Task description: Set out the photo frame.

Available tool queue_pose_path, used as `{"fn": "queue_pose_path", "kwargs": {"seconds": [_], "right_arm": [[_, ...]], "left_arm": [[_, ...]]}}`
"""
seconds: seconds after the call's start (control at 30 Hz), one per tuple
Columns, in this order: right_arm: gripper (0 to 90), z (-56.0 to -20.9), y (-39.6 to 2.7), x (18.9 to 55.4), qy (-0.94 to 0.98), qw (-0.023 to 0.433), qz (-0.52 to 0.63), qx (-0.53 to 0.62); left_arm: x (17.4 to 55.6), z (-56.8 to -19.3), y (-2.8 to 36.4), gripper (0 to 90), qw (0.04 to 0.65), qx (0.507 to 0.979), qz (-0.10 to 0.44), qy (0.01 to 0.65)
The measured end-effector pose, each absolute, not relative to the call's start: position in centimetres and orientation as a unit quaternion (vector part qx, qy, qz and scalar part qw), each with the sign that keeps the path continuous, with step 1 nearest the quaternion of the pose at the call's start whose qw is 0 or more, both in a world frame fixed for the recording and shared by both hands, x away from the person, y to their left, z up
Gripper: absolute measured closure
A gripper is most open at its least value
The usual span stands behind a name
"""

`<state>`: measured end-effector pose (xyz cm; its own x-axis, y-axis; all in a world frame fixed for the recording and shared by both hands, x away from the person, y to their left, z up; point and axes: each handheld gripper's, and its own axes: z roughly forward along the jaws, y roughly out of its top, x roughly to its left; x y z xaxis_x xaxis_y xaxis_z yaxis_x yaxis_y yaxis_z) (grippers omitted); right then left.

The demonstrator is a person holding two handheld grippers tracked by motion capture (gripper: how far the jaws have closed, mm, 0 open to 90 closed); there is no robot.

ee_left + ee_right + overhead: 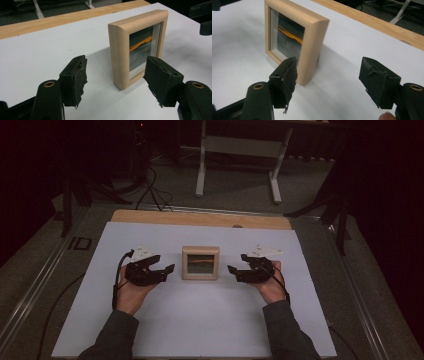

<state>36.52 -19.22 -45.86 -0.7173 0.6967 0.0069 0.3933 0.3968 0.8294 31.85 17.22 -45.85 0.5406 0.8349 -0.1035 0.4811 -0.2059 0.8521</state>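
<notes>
Picture frame (200,263): small, near-square, pale unfinished wood with rounded outer edges, deep box section. Glass front over a dark print crossed by 1 orange streak. Stands upright on its lower edge at mid-table, glass face toward the person, flat back toward the far wooden strip (200,219).

Table cover (200,320): smooth matte white sheet, wooden strip exposed along the far side. Wide bare sheet on all 4 sides of the frame.

Left gripper (167,271): held in the person's left hand (131,292), jaws spread wide, gripping nothing. Tips just beside the frame's left edge, not touching. In the left gripper view the 2 ragged black foam pads (75,80) straddle that edge, small gap either side.

Right gripper (235,271): in the right hand (272,287), jaws likewise spread, gripping nothing, tips near the frame's right edge, apart from it. Pads (377,80) torn, rough-surfaced.

Both grippers point inward at the frame from opposite sides.
</notes>
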Motion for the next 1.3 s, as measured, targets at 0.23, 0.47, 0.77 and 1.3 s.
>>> {"fn": "queue_pose_path", "kwargs": {"seconds": [0.23,0.47,0.77,1.3], "right_arm": [[30.5,-46.4,-21.5,35.6,0.811,0.178,0.437,0.346],[30.4,-46.9,-23.4,33.7,0.809,0.193,0.437,0.344],[30.4,-47.5,-25.2,31.6,0.801,0.208,0.45,0.337],[30.8,-49.2,-27.8,29.1,0.784,0.223,0.459,0.354]], "left_arm": [[30.5,-45.9,18.4,34.2,0.452,0.751,0.201,0.437],[28.7,-46.7,19.8,34.0,0.449,0.751,0.207,0.438],[27.2,-47.8,21.1,34.0,0.448,0.746,0.213,0.444],[25.1,-49.5,23.3,33.9,0.429,0.738,0.222,0.471]]}}
